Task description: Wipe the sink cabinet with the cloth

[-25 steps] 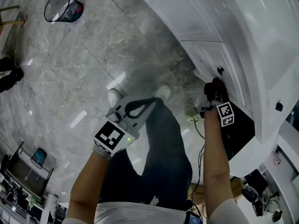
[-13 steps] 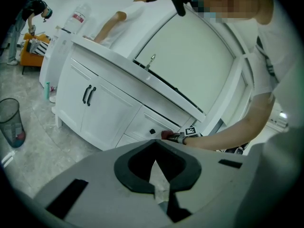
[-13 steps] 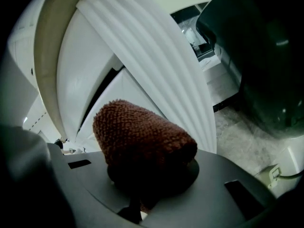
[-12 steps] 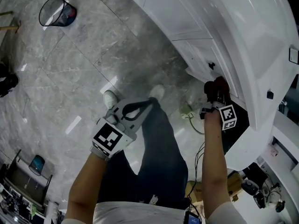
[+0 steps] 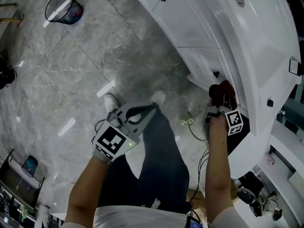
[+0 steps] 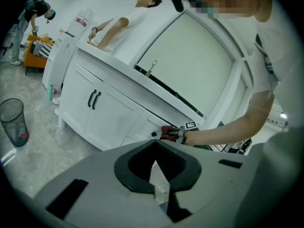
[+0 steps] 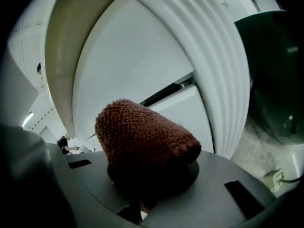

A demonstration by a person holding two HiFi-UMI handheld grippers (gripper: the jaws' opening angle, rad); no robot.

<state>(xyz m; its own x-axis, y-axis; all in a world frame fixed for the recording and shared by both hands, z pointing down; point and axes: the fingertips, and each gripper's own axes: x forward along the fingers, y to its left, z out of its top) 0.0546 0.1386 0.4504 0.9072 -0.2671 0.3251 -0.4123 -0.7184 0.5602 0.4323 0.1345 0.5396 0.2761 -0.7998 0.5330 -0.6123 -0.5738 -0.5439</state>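
Observation:
The white sink cabinet (image 5: 190, 27) runs along the right of the head view, with a small black knob (image 5: 216, 73) on its front. My right gripper (image 5: 221, 96) is shut on a dark red cloth (image 5: 222, 87), which presses against the cabinet front just below that knob. In the right gripper view the knitted cloth (image 7: 142, 141) bulges out of the jaws close to the white panel (image 7: 137, 75). My left gripper (image 5: 151, 106) hangs over the floor away from the cabinet, shut and holding nothing. The left gripper view shows its jaws closed (image 6: 159, 186) and the cabinet (image 6: 109, 113) beyond.
A black mesh waste basket (image 5: 64, 7) stands on the grey marble floor at the far left. A cable with a plug (image 5: 187, 122) lies on the floor by the cabinet foot. A dark opening (image 5: 240, 139) lies under the right gripper. Another person (image 6: 116, 25) leans on the counter.
The right gripper has slid the cloth a little along the cabinet front beneath the knob. The head camera has shifted. The left gripper has barely moved.

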